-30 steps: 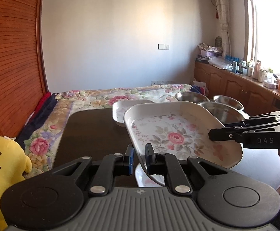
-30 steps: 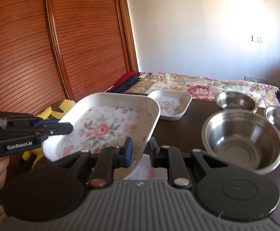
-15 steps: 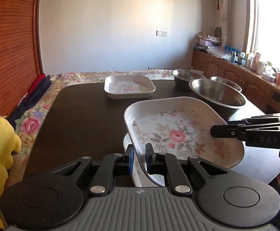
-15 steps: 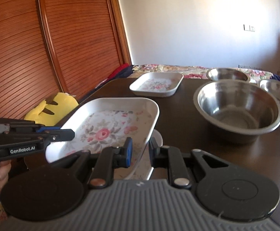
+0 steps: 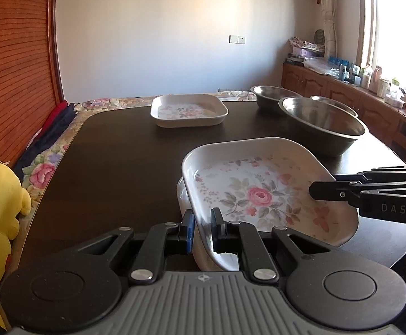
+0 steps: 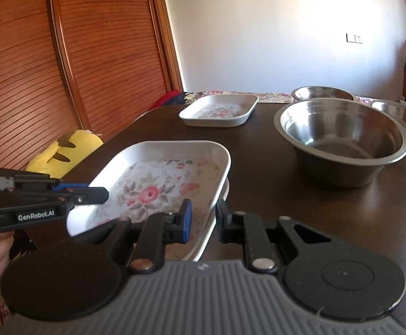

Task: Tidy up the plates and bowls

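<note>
Two grippers' fingers (image 5: 188, 230) astride plate rim (image 5: 203, 234)

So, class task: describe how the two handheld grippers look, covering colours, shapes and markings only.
Both grippers are black with a ribbed grey base, round black discs, silver pivot screws and blue finger pads. The left gripper reads "GenRobot.AI" on its side; the right gripper reads "DAS". No cables or sleeves show.

Shiny metal bowl (image 6: 342, 139), glossy table (image 5: 119, 167)

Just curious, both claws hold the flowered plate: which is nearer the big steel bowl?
Right. The right gripper holds the plate edge facing the bowl; the left gripper holds the far edge.
</note>
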